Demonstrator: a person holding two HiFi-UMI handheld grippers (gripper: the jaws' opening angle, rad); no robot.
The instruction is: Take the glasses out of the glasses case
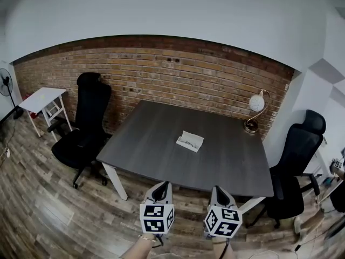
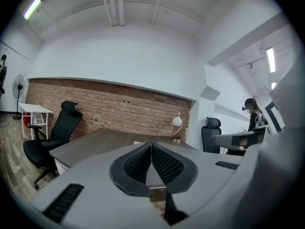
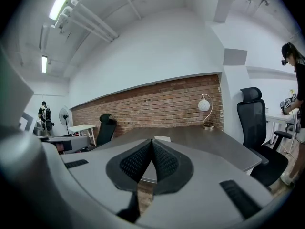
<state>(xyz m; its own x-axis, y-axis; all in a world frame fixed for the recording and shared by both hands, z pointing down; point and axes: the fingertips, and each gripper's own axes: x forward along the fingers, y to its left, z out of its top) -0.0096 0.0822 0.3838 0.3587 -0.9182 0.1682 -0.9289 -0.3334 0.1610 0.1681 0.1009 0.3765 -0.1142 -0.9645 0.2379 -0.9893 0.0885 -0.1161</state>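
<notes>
A white glasses case (image 1: 190, 141) lies open near the middle of the dark grey table (image 1: 161, 155), with thin-framed glasses resting in it. In the right gripper view the case (image 3: 162, 139) shows as a small white edge just beyond the jaws. Both grippers hang short of the table's near edge, well away from the case. My left gripper (image 1: 161, 189) (image 2: 151, 145) is shut, pads pressed together, nothing between them. Beside it, my right gripper (image 1: 218, 191) (image 3: 152, 141) is shut and empty too.
A white globe desk lamp (image 1: 255, 110) stands at the table's far right corner. Black office chairs sit left (image 1: 83, 128) and right (image 1: 294, 166) of the table. A small white side table (image 1: 44, 102) and a fan (image 1: 6, 85) stand far left. A brick wall (image 1: 161, 74) runs behind.
</notes>
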